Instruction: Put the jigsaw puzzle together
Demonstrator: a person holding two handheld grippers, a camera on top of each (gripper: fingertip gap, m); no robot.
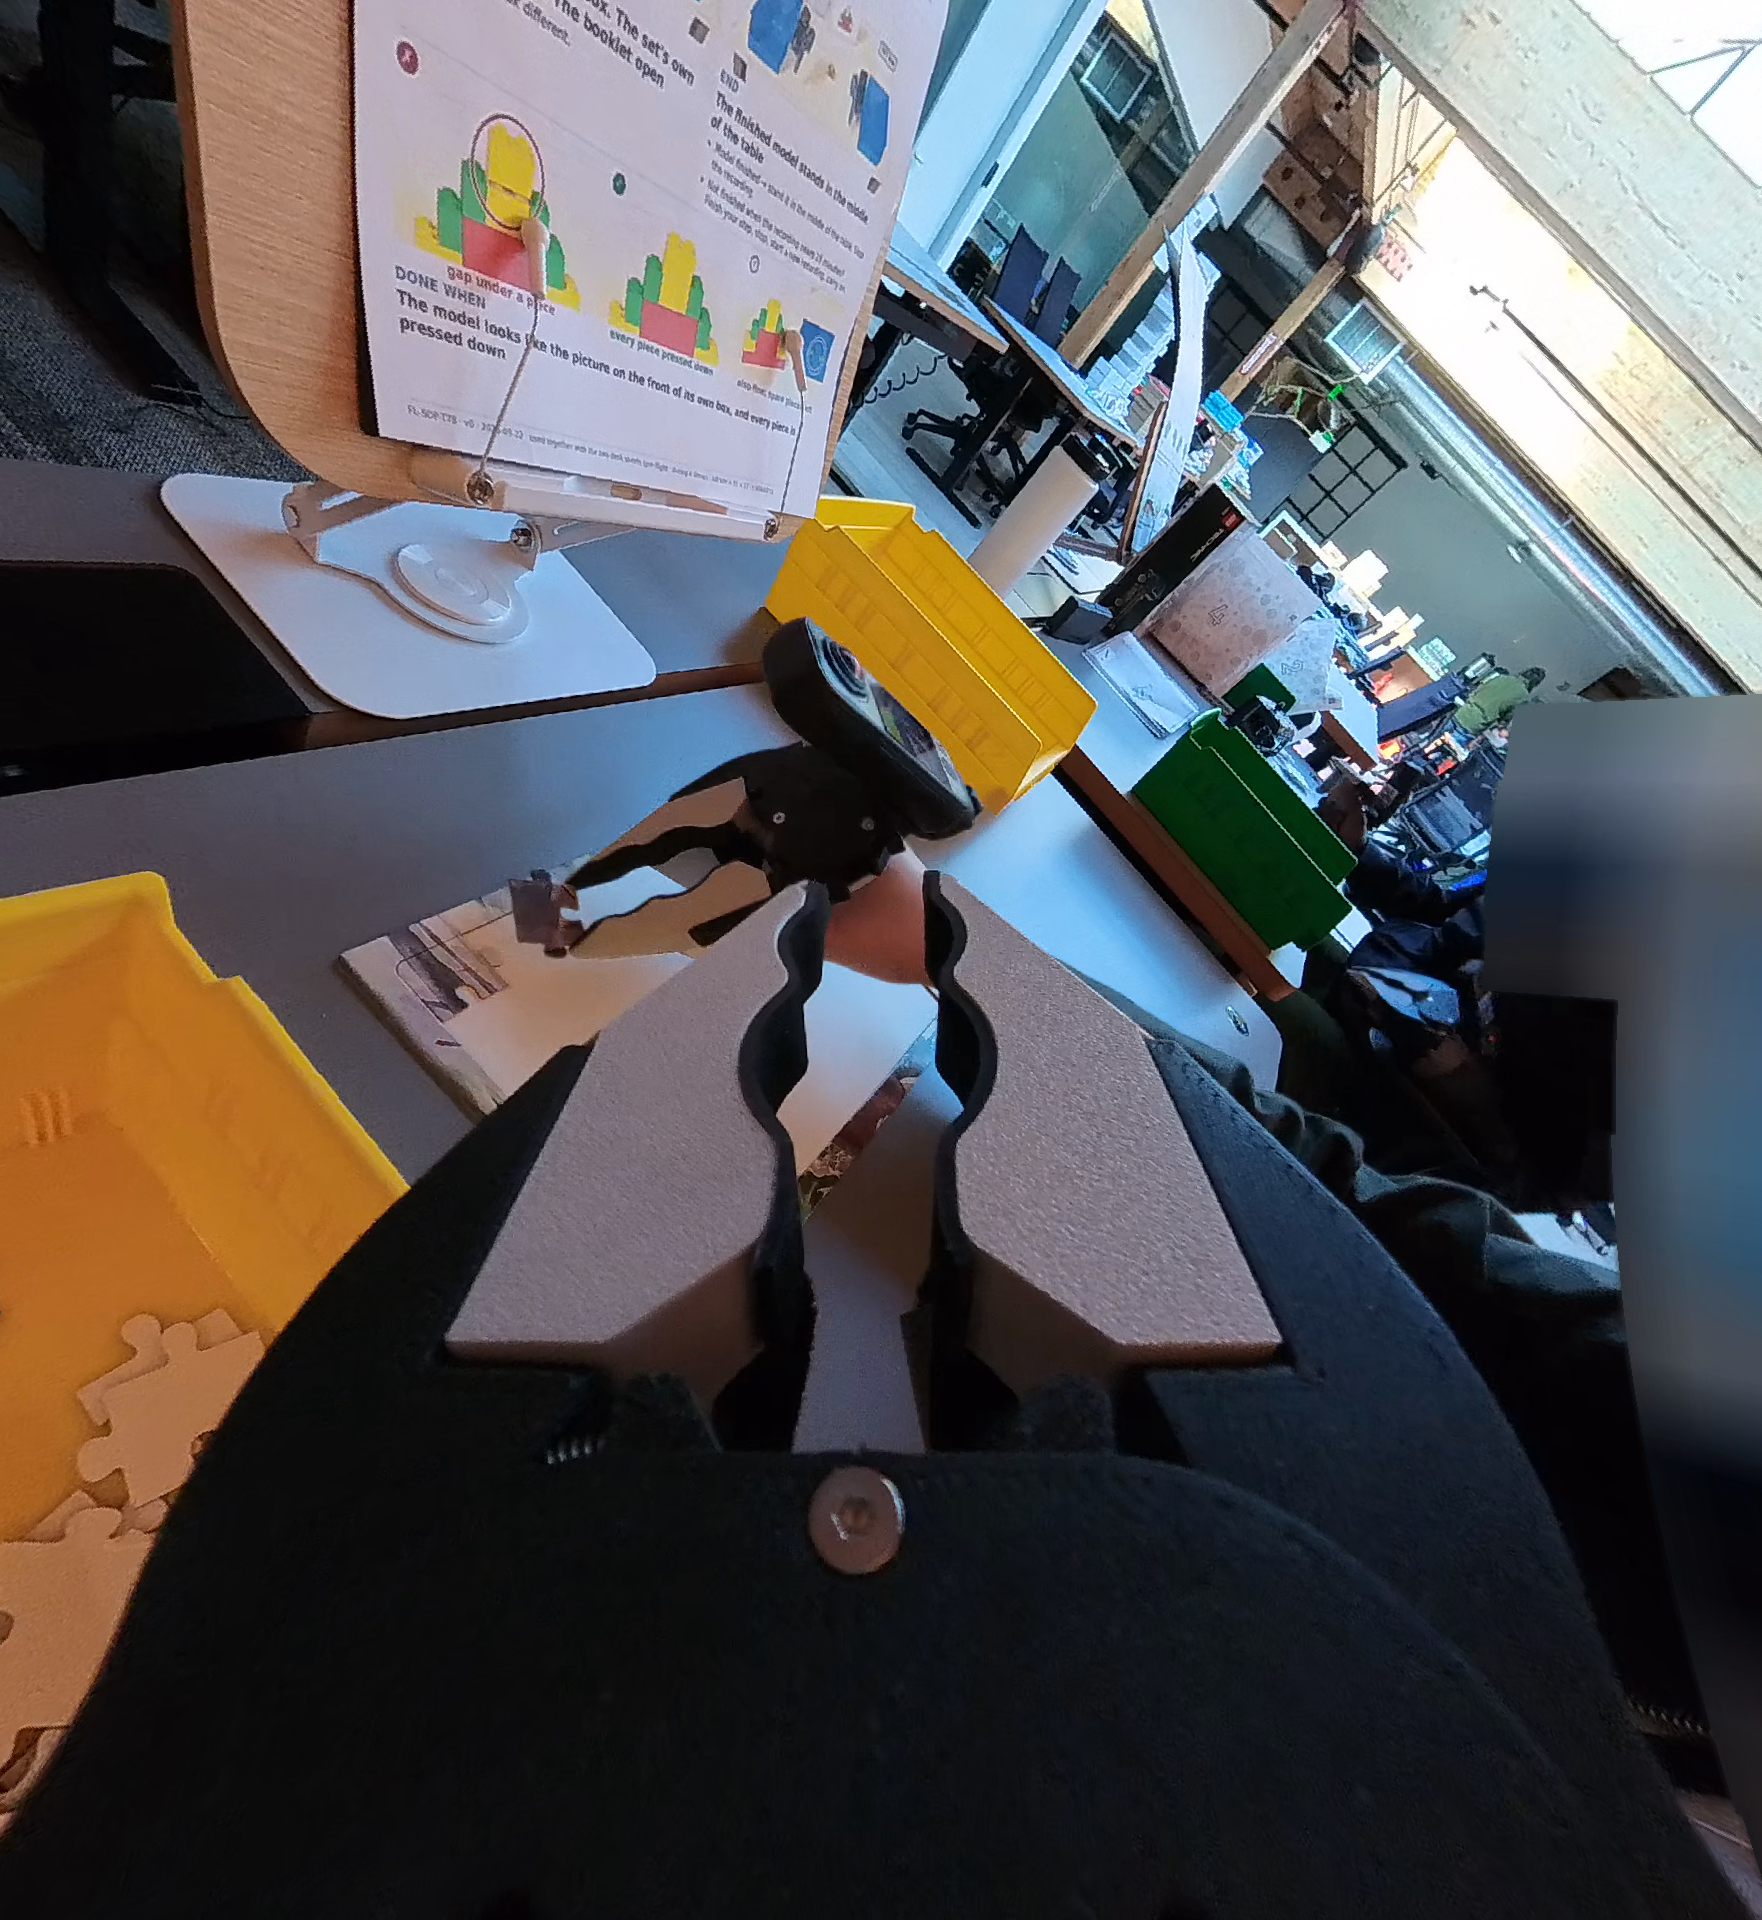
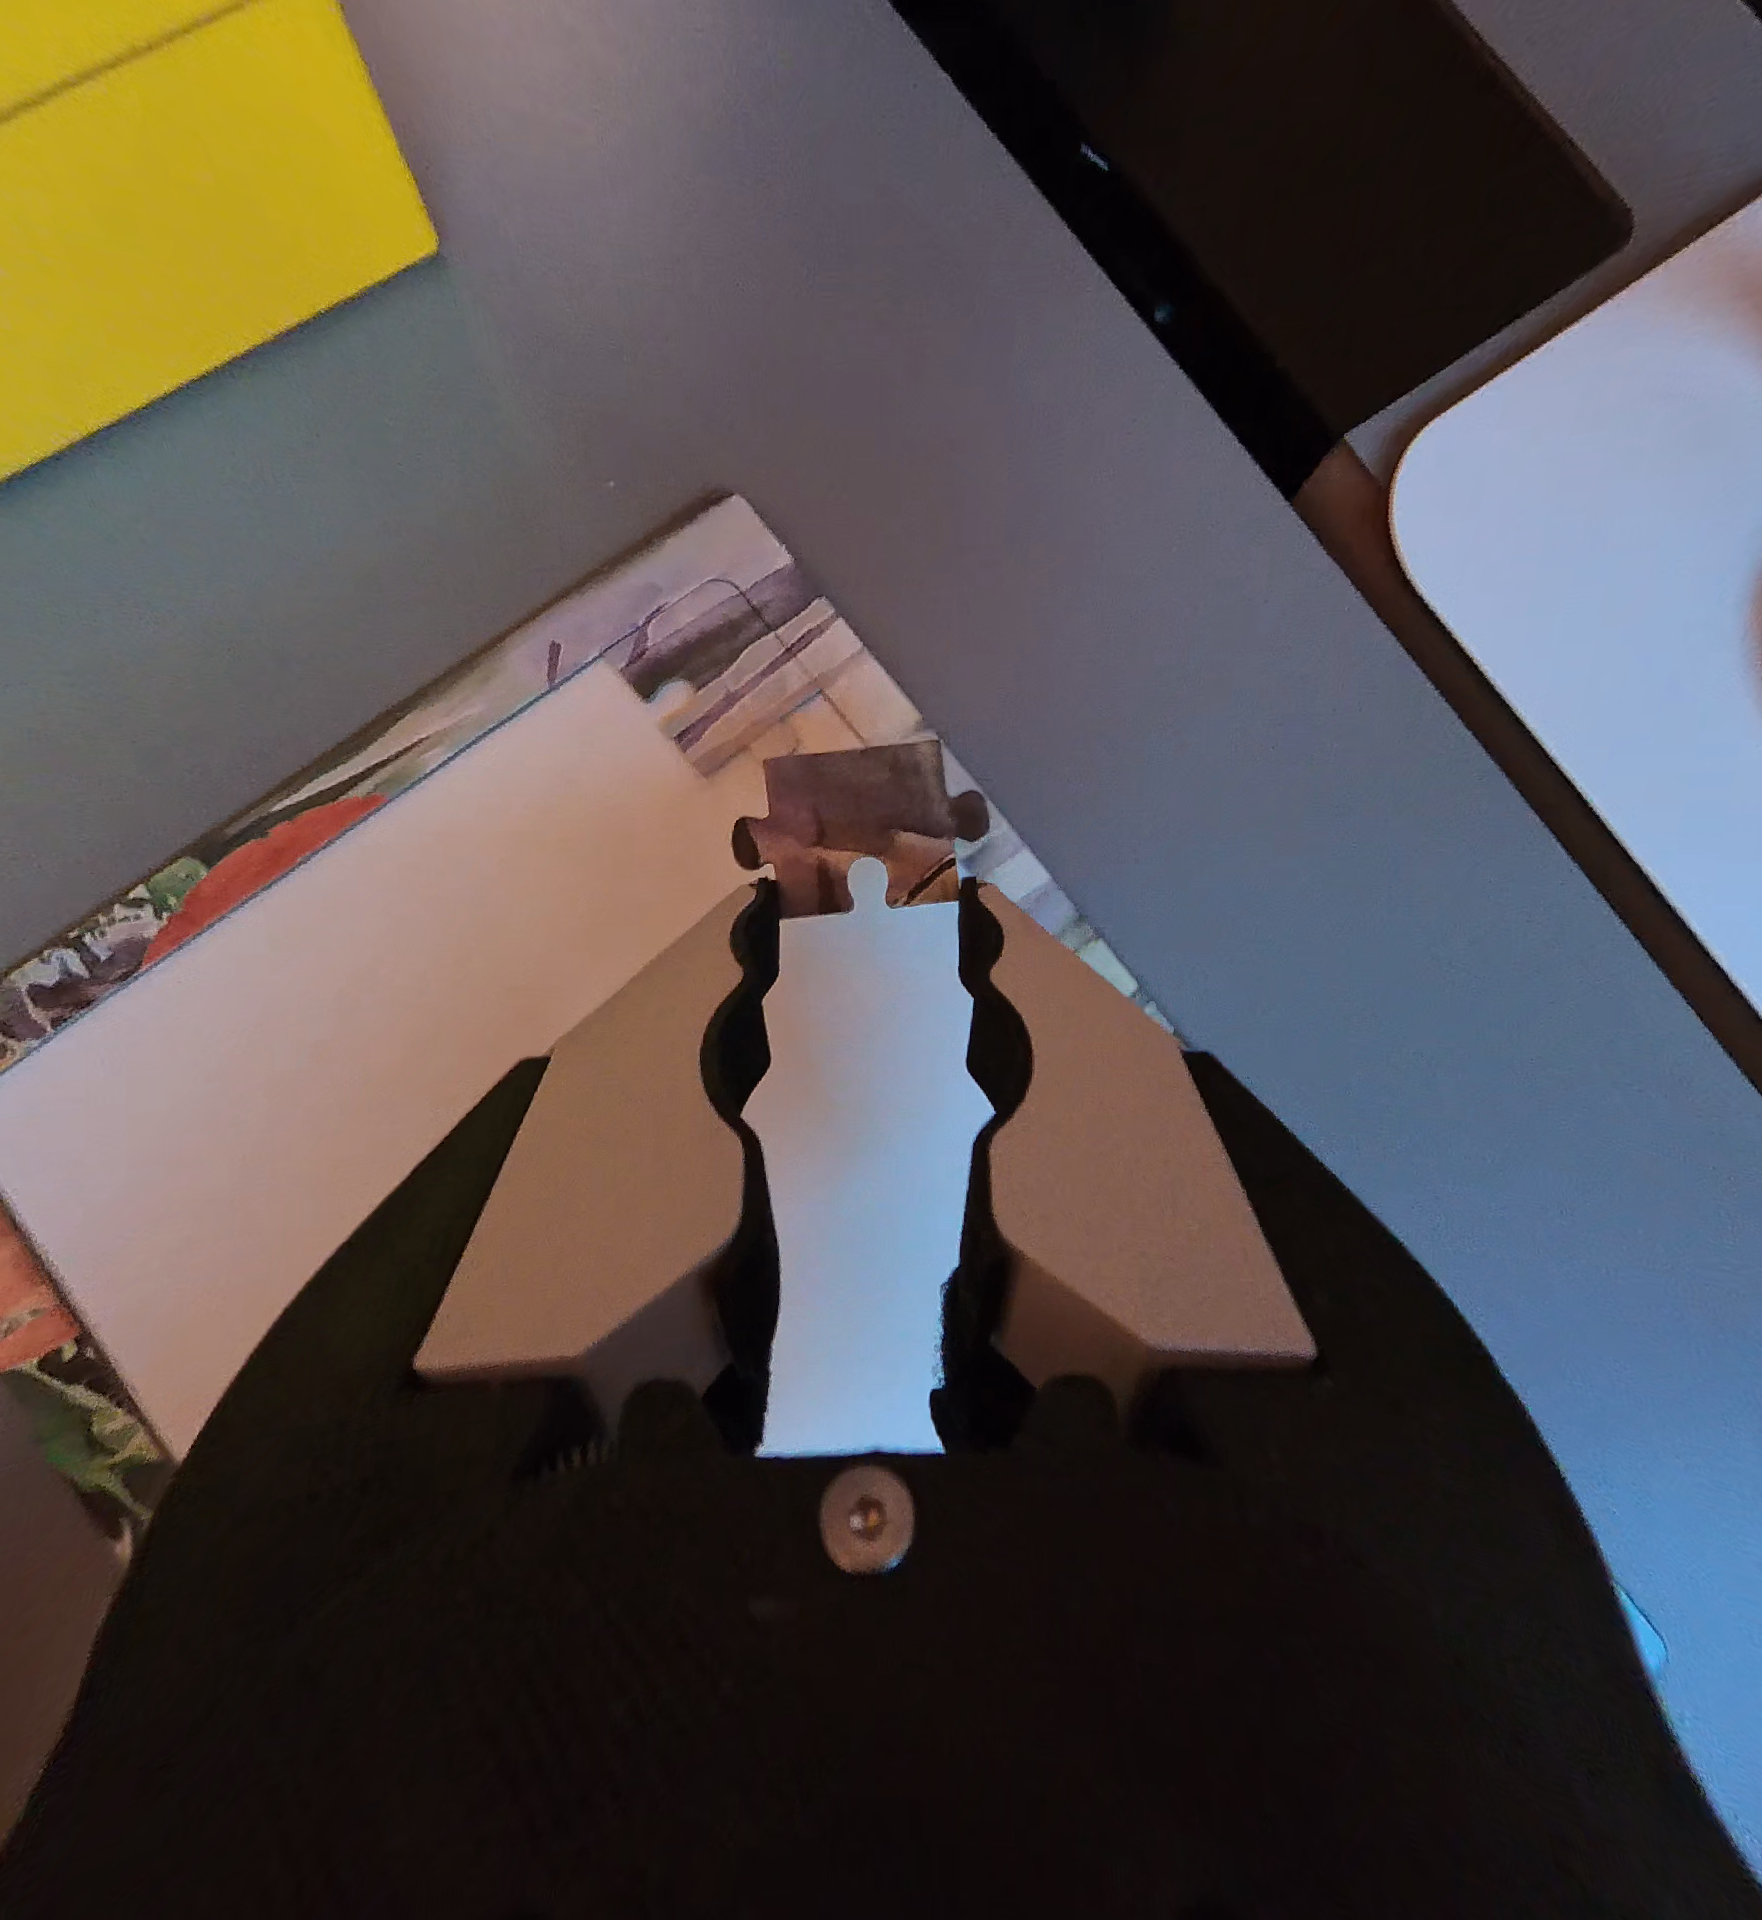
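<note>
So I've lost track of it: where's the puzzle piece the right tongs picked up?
The puzzle piece is pinched at the tips of the right tongs, over the puzzle board near its far corner, where a few pieces are already placed.

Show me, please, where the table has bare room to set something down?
Grey tabletop is bare between the yellow plastic bin and the picture-bordered puzzle board; the board's white middle too. Crowded: its far corner, where the right gripper holds a brownish cardboard piece.
</note>
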